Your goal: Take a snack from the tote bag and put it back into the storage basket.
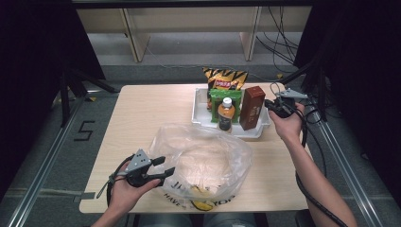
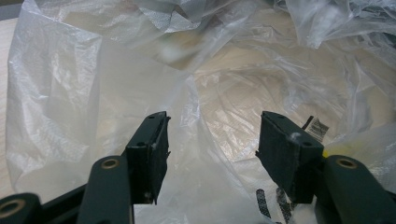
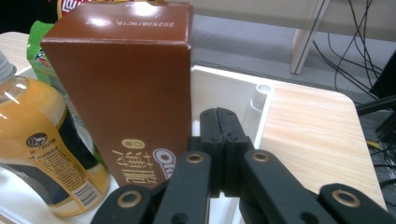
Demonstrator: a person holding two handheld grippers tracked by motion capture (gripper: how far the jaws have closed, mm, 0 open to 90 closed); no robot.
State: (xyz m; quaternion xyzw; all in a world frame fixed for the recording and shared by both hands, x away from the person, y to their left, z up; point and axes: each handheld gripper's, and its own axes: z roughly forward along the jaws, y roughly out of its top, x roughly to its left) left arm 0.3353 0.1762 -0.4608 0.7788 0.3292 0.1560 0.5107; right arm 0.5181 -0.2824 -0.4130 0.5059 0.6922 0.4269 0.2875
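A crumpled clear plastic bag (image 1: 203, 158) lies open on the near half of the wooden table (image 1: 142, 113). My left gripper (image 1: 164, 165) sits at the bag's left edge with its jaws open. In the left gripper view, the left gripper (image 2: 212, 140) points into the bag (image 2: 93, 93), and the pads are apart with no film pinched. My right gripper (image 1: 272, 105) is shut on nothing, just right of an upright brown biscuit box (image 1: 252, 108). In the right gripper view, the right gripper (image 3: 223, 116) has its tips beside the box (image 3: 126, 84), over the white tray (image 3: 233, 88).
The white tray (image 1: 198, 113) at the table's far side also holds an orange drink bottle (image 1: 226, 113), a green packet (image 1: 226, 96) and a yellow-black chips bag (image 1: 224, 78). The bottle (image 3: 37, 140) stands left of the box. Cables hang at the far right.
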